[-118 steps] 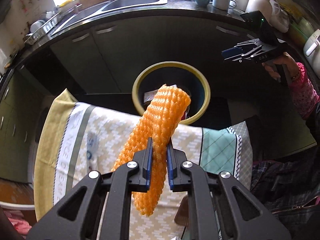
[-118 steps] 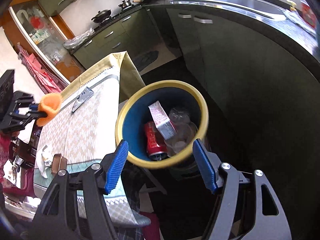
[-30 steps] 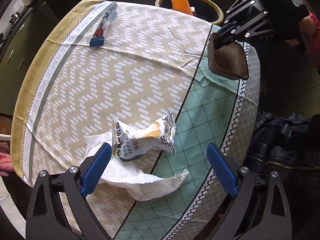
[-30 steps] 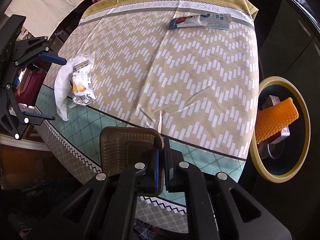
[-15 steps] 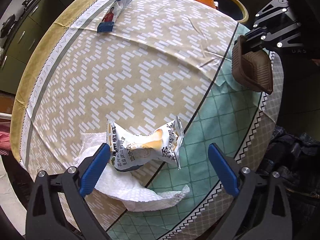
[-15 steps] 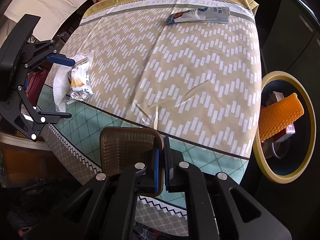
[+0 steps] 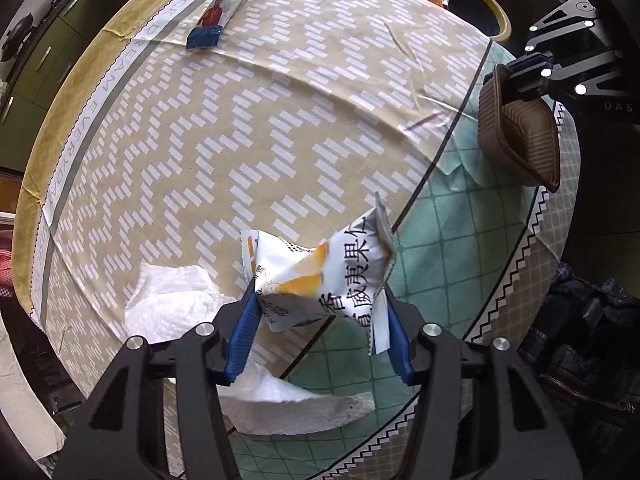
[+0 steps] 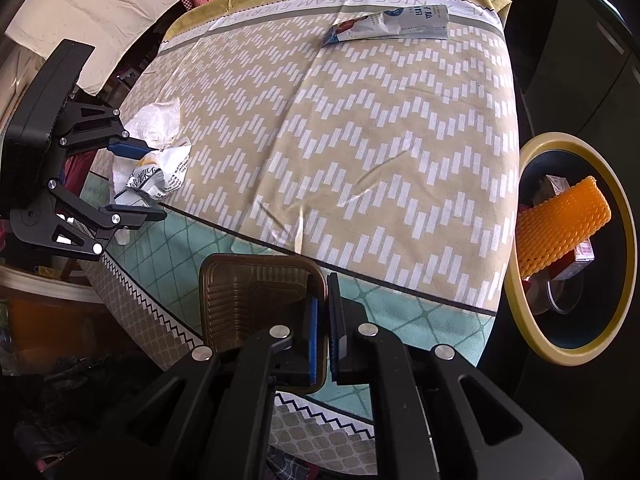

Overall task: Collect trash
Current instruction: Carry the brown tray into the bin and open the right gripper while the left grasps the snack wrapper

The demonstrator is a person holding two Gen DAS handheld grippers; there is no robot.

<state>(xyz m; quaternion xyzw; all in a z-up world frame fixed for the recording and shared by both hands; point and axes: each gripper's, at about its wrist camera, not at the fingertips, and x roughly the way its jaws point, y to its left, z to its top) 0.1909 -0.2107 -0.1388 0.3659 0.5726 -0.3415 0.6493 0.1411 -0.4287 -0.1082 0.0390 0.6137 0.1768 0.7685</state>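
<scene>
Over tablecloth (image 7: 280,128), left hand-held gripper (image 7: 320,332) just closing on snack wrapper (image 7: 320,276)

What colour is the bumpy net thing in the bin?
Orange. The foam net sticks out of the yellow-rimmed bin, clearest in the right wrist view.

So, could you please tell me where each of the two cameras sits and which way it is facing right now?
Left wrist: on the left gripper, looking straight down at the tablecloth; its blue pads, which have just been closing, press the snack wrapper over a paper towel.
Right wrist: on the right gripper, angled steeply down across the table toward the bin; its fingers pinch a brown tray.
Shared: wrapper, tray, bin, long sachet, each other's gripper.
</scene>
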